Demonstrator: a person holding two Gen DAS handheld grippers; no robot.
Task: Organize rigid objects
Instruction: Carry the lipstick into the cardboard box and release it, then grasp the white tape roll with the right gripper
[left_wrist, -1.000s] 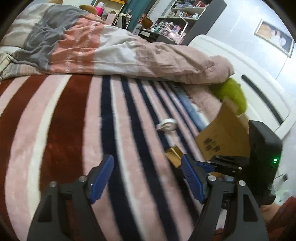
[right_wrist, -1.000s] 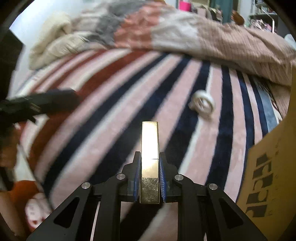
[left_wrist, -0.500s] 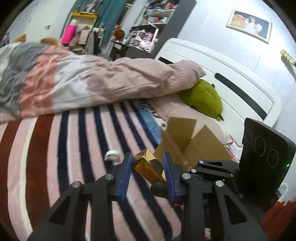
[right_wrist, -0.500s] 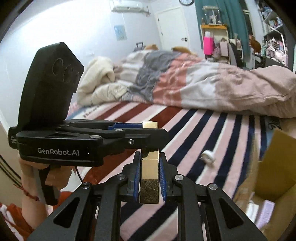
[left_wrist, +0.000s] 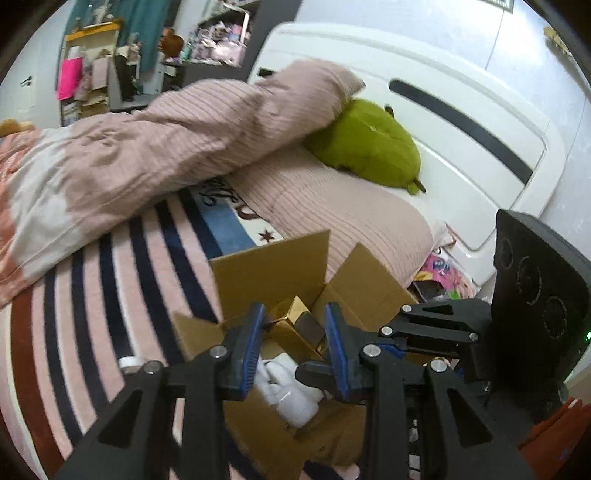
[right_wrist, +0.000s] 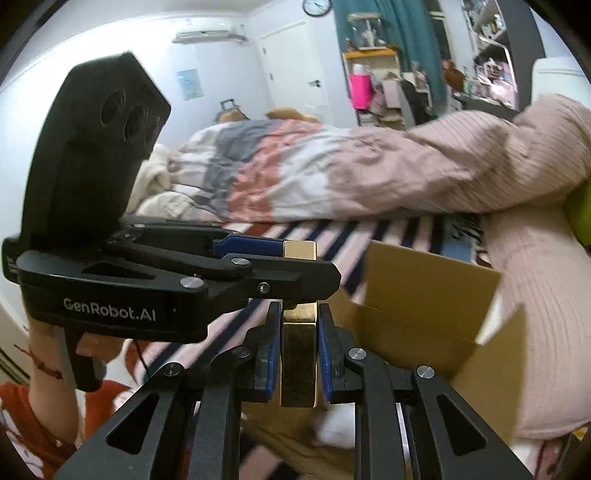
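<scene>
Gold bar (right_wrist: 298, 354) | held above cardboard box (right_wrist: 424, 295) | both hand-held grippers

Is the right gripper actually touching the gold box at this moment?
Touching. The right wrist view shows the right gripper with both blue pads pressed flush against opposite sides of the gold box, with no gap.

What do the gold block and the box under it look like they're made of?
Gold block: mirror-like gold finish with sharp reflections, so metal or metallised plastic; which one is unclear. Box: plain brown cardboard, matte, with folded flaps and raw cut edges.
</scene>
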